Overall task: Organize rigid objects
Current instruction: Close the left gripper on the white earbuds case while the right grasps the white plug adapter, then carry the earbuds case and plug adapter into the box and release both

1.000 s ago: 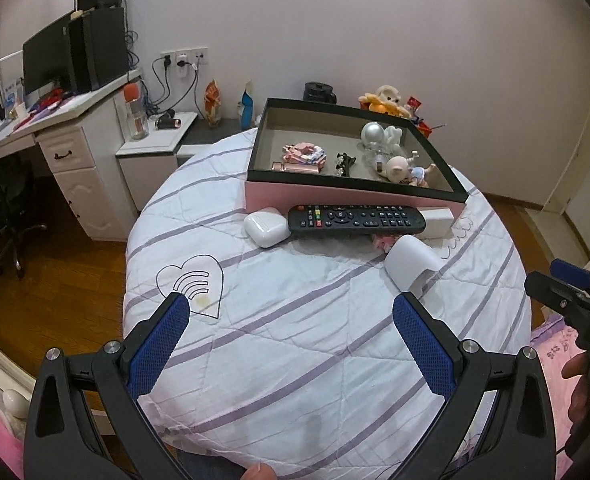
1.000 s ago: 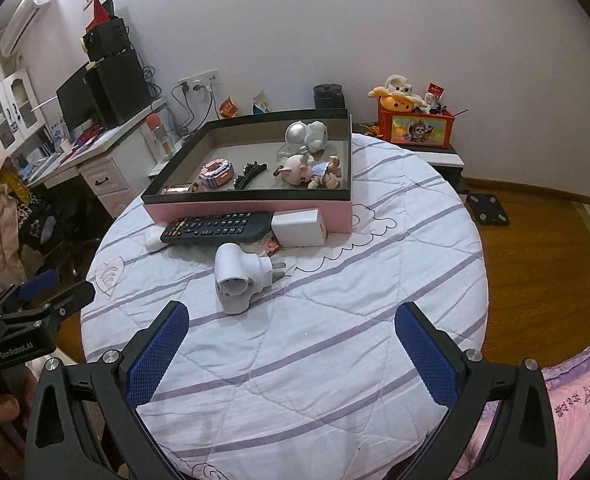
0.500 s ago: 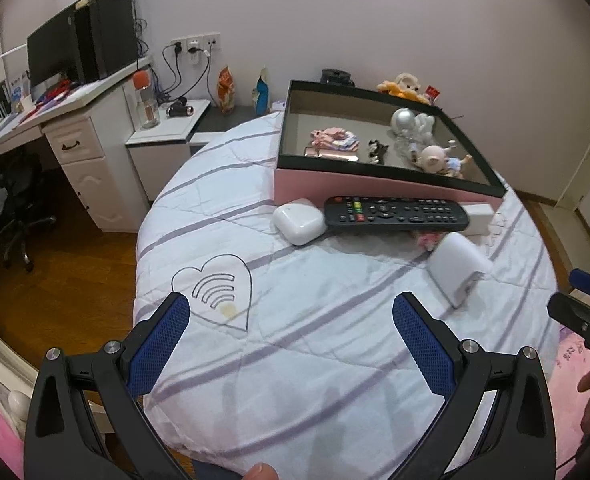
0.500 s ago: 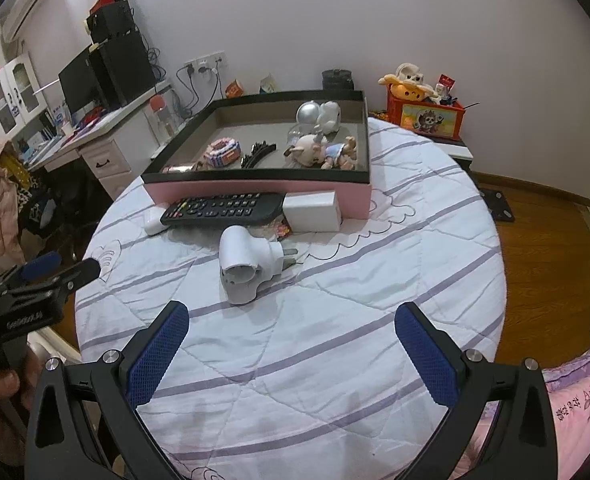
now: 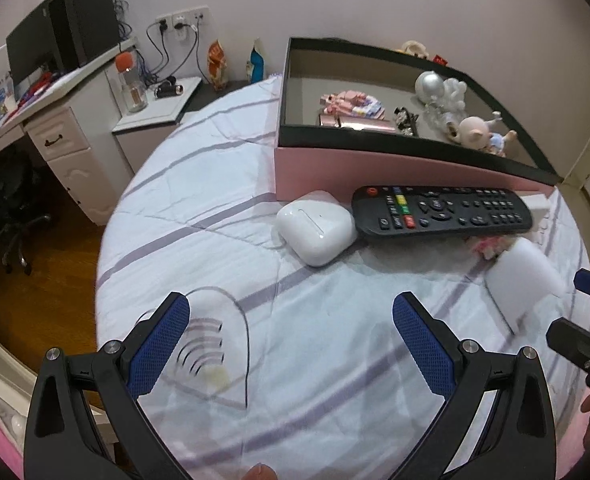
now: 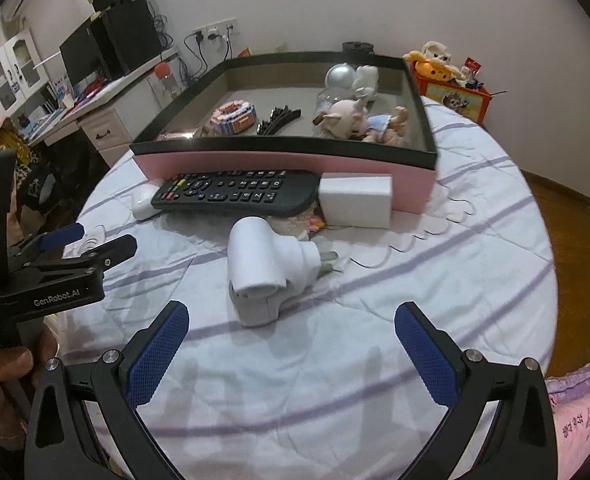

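A pink box with a black rim (image 5: 395,166) (image 6: 283,160) sits on the round quilted table and holds small toys and clips. In front of it lie a black remote (image 5: 441,210) (image 6: 235,192), a white earbud case (image 5: 315,226) (image 6: 143,204), a white block (image 6: 357,200) and a white plug adapter (image 6: 263,272) (image 5: 523,280). My left gripper (image 5: 291,336) is open and empty, short of the earbud case. My right gripper (image 6: 291,340) is open and empty, just short of the plug adapter.
A white desk (image 5: 55,120) with a monitor and a low cabinet (image 5: 155,116) stand left of the table. An orange toy box (image 6: 451,92) sits behind the table on the right. The quilt has a heart print (image 5: 211,348) near the left gripper.
Both grippers have moved forward toward the objects by the pink box. Both stay open and empty; nothing on the table has moved.
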The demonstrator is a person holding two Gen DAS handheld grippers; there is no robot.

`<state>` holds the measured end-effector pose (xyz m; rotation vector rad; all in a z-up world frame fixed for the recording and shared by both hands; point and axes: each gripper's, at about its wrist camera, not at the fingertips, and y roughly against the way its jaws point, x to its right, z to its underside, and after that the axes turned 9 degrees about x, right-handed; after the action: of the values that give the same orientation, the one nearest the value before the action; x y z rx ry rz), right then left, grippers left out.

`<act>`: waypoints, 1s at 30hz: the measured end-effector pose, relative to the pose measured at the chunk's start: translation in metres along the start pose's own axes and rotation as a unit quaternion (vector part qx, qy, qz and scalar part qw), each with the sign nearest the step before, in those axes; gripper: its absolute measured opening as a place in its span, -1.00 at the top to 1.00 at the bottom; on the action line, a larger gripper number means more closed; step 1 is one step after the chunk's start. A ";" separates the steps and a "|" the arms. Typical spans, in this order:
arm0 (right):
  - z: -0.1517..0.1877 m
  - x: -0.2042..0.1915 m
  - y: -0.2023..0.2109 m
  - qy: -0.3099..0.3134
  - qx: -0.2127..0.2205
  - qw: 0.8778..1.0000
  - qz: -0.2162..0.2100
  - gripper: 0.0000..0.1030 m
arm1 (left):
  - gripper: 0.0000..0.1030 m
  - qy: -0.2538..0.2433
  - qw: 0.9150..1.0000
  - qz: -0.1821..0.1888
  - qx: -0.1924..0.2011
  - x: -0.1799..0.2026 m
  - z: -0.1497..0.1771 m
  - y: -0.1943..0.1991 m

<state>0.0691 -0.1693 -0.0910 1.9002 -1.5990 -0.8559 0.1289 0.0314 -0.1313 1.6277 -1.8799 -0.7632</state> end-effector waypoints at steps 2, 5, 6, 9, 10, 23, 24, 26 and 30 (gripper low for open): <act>-0.002 0.000 -0.010 -0.001 -0.005 1.000 0.002 -1.00 | -0.99 0.005 1.000 0.004 -0.004 -0.001 -0.003 -0.009; -0.004 0.000 -0.022 -0.003 -0.009 1.000 0.004 -1.00 | -0.99 0.013 1.000 0.011 -0.002 -0.002 -0.009 -0.018; -0.004 0.001 -0.026 -0.002 -0.010 1.000 0.006 -1.00 | -0.99 0.016 1.000 0.011 -0.001 -0.002 -0.012 -0.021; -0.002 0.002 -0.034 -0.004 -0.013 1.000 0.008 -1.00 | -0.99 0.012 1.000 0.013 -0.004 0.001 -0.015 -0.032; -0.001 0.003 -0.037 -0.006 -0.013 1.000 0.006 -1.00 | -0.99 0.004 1.000 0.007 -0.001 0.003 -0.015 -0.034; 0.004 -0.003 -0.038 0.005 0.013 1.000 0.019 -0.43 | -0.52 -0.011 1.000 0.022 0.015 -0.005 -0.021 -0.038; 0.004 -0.002 -0.038 0.003 0.013 1.000 0.019 -0.43 | -0.44 -0.009 1.000 0.023 0.016 -0.007 -0.020 -0.037; 0.004 -0.001 -0.036 -0.002 0.014 1.000 0.017 -0.43 | -0.26 -0.006 1.000 0.024 0.019 -0.010 -0.019 -0.034; 0.006 0.002 -0.032 -0.011 0.015 1.000 0.011 -0.43 | 0.01 0.020 0.999 0.036 0.018 -0.023 -0.016 -0.026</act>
<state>0.0859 -0.1657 -0.1181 1.8957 -1.6517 -0.8509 0.1612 0.0500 -0.1401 1.5762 -1.9236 -0.6662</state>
